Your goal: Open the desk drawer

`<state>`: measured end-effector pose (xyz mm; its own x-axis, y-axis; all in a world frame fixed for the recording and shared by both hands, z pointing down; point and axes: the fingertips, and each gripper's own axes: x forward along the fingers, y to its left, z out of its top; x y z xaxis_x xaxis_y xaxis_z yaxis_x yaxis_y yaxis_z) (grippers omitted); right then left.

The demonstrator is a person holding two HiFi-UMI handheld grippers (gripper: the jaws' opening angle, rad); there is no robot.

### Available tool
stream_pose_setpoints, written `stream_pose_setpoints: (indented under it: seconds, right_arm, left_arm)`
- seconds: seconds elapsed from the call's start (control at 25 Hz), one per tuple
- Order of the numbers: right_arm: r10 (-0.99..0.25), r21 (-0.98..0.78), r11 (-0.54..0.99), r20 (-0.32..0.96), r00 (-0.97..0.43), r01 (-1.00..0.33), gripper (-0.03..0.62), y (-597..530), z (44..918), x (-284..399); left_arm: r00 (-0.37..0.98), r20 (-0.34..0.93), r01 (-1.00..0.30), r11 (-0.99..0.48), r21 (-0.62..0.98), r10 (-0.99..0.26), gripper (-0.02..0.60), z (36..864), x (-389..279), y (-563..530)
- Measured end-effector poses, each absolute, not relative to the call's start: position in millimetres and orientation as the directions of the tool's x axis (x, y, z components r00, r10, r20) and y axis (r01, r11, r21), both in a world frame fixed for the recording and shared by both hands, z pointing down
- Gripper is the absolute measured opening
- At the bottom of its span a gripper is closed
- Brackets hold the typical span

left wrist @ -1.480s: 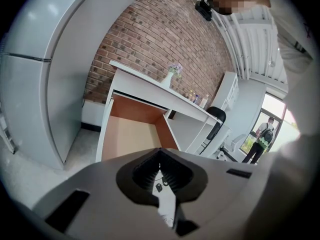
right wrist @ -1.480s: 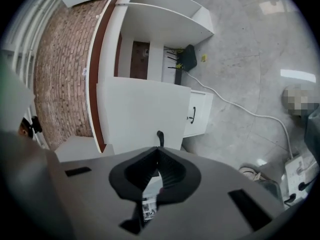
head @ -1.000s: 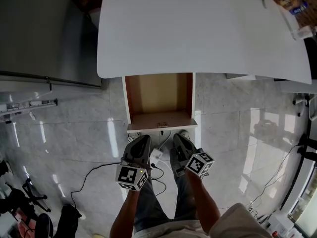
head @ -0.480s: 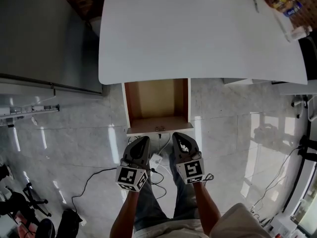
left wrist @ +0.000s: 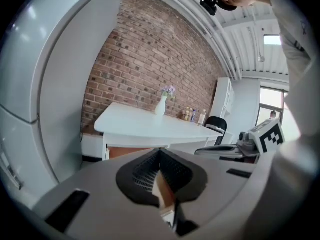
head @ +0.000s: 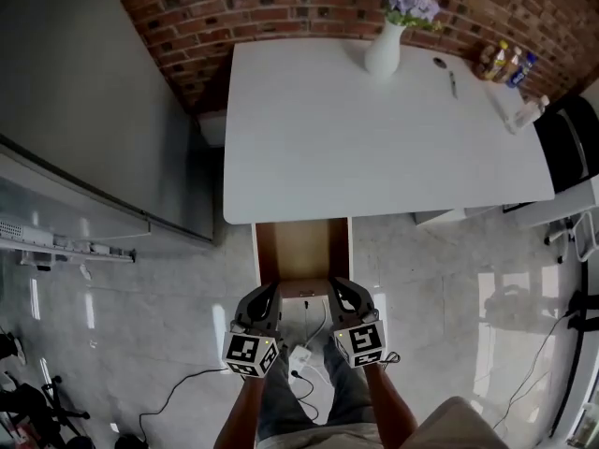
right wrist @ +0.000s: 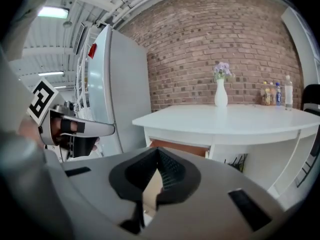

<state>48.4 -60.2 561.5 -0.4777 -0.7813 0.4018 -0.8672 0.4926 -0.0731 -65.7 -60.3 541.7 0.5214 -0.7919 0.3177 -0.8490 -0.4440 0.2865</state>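
Red brick wall (head: 309, 7) at the back w/ a white tabletop (head: 374, 148) in front of it. I've got a tall grey cabinet (head: 84, 110) on the left & a black chair (head: 573, 143) at the right edge. Floor (head: 449, 288) is pale glossy marble-look tile w/ glare patches and cables (head: 182, 382) trailing across it; ceiling strip lights (right wrist: 50, 12) are on, plus a bright window (left wrist: 272, 100) at the chair's end of the room.

My left hand-held gripper (head: 263, 295) and right hand-held gripper (head: 343, 293) are smooth grey shells with rounded backs. Each carries a cube of black-and-white square markers: the left cube (head: 251, 354) and the right cube (head: 361, 342). The pads (left wrist: 142, 171) are black and ribbed, set in a dark recess. I wear blue-grey jeans (head: 281, 400) and a pale top (head: 449, 427).
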Motion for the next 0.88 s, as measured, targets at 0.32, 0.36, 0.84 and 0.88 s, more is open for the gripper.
stream_pose_setpoints:
  seconds: [0.32, 0.36, 0.84, 0.88]
  right_arm:
    - [-0.824, -0.017, 0.534, 0.213, -0.525, -0.845, 0.017, -123, 419, 34]
    - [-0.828, -0.012, 0.535, 0.193, -0.527, -0.845, 0.017, -127, 399, 33]
    - [-0.848, 0.056, 0.530, 0.009, -0.530, -0.846, 0.017, -156, 232, 36]
    - [-0.847, 0.055, 0.532, 0.014, -0.532, -0.845, 0.017, -154, 231, 37]
  left_arm:
    - [0.507, 0.132, -0.858, -0.484, 0.169, -0.852, 0.012, 401, -66, -122]
    - [0.508, 0.114, -0.858, -0.489, 0.159, -0.854, 0.012, 382, -65, -125]
    - [0.504, -0.025, -0.864, -0.504, 0.011, -0.864, 0.012, 223, -56, -151]
    - [0.505, -0.018, -0.863, -0.505, 0.003, -0.863, 0.012, 223, -53, -149]
